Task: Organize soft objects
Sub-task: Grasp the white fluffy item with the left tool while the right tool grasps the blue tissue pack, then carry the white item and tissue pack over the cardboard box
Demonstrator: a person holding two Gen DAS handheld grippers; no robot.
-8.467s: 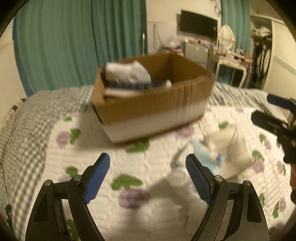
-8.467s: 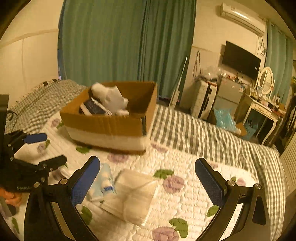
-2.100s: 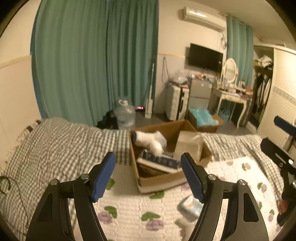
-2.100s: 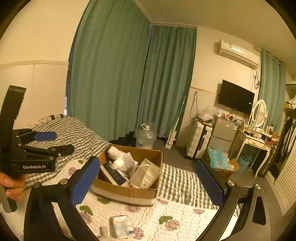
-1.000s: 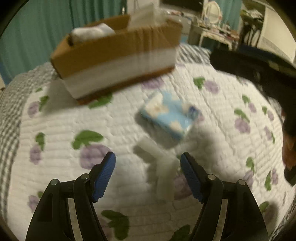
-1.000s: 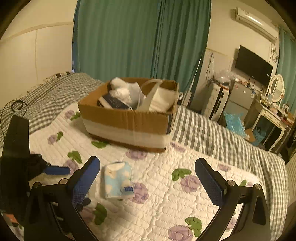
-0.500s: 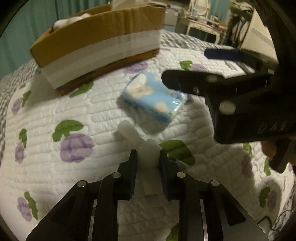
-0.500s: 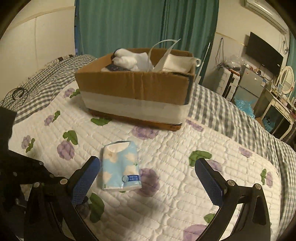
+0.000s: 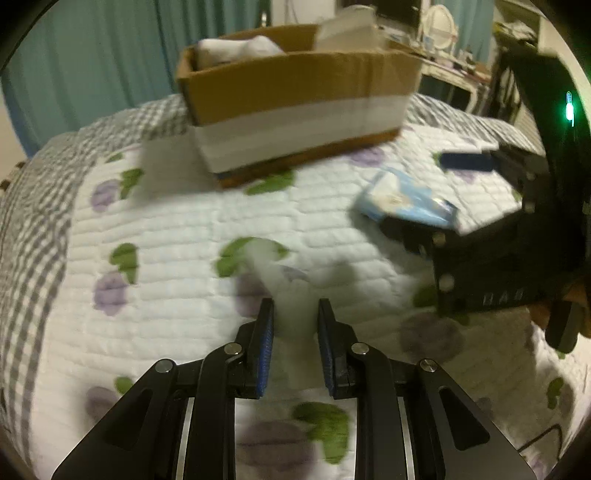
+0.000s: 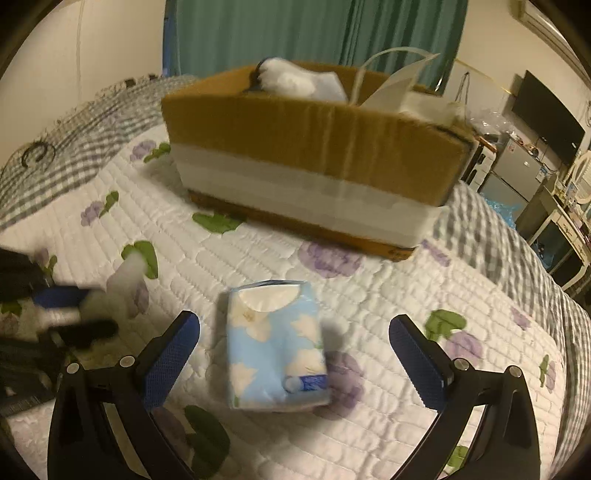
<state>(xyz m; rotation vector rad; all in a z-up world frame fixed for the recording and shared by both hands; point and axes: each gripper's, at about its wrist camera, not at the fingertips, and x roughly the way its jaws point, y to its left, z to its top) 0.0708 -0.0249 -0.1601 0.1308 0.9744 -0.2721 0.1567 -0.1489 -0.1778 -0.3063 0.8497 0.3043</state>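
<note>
Teal curtains (image 10: pixel 314 33), wall-mounted television (image 10: pixel 546 122)

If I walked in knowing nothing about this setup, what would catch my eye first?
Probably the brown cardboard box with a white band, piled with soft white things, at the far side of the flowered white quilt. Nearer, a light blue pack of tissues lies between the open blue-padded right gripper. To its left, the left gripper is pinched shut on a small pale soft item, blurred.

Blue flowered tissue pack (image 10: pixel 275 343) lies flat on quilt; blurred white soft item (image 9: pixel 280 280) pinched upright.
</note>
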